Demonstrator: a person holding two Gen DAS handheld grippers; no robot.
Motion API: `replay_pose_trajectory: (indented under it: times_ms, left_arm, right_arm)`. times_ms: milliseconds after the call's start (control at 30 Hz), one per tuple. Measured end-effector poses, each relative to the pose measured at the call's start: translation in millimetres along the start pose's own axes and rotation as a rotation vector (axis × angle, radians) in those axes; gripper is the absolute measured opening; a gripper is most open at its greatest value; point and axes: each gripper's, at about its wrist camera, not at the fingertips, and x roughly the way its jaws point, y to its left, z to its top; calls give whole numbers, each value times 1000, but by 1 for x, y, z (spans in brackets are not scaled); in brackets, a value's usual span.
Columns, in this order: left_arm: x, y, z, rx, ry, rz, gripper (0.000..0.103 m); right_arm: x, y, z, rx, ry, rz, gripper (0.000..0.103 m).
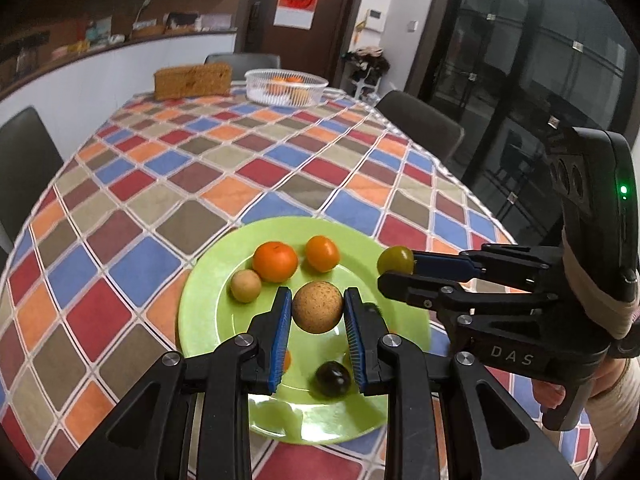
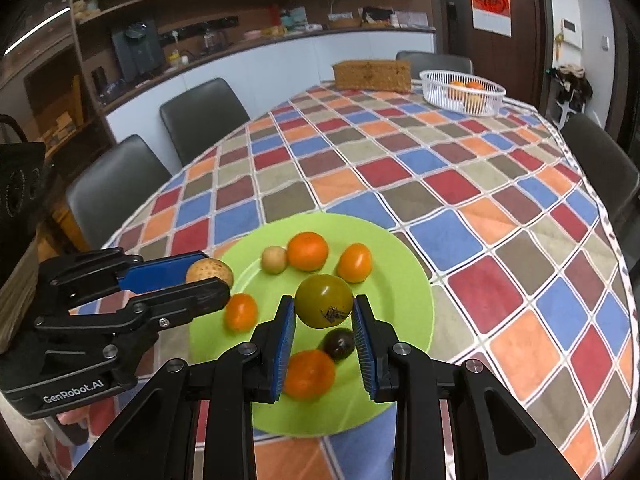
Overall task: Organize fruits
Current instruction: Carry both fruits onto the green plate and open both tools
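My left gripper [image 1: 318,298] is shut on a round brown speckled fruit [image 1: 318,312] and holds it just above the green plate [image 1: 200,312]. My right gripper [image 2: 324,302] is shut on a green tomato [image 2: 324,312] over the same plate [image 2: 412,280]. Each gripper shows in the other's view: the right one [image 1: 400,270] at the plate's right edge, the left one [image 2: 216,278] at its left edge. On the plate lie several orange fruits [image 2: 308,251], a small tan fruit [image 2: 274,259] and a dark plum [image 2: 339,343].
A white basket [image 1: 256,92] with oranges and a wicker box [image 1: 192,79] stand at the far end of the checked tablecloth. Dark chairs [image 2: 200,116] line both long sides. A hand [image 1: 552,394] grips the right tool.
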Motion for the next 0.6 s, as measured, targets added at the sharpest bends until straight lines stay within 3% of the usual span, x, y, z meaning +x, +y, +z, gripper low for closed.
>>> replay_pose_trajectory:
  times_ms: [333, 600]
  left_arm:
    - [25, 10, -6, -29, 61, 29, 27]
    - [16, 2, -4, -3, 53, 68, 28]
  right_arm:
    - [30, -10, 0, 33, 57, -14, 30]
    - [26, -10, -2, 42, 66, -24, 35]
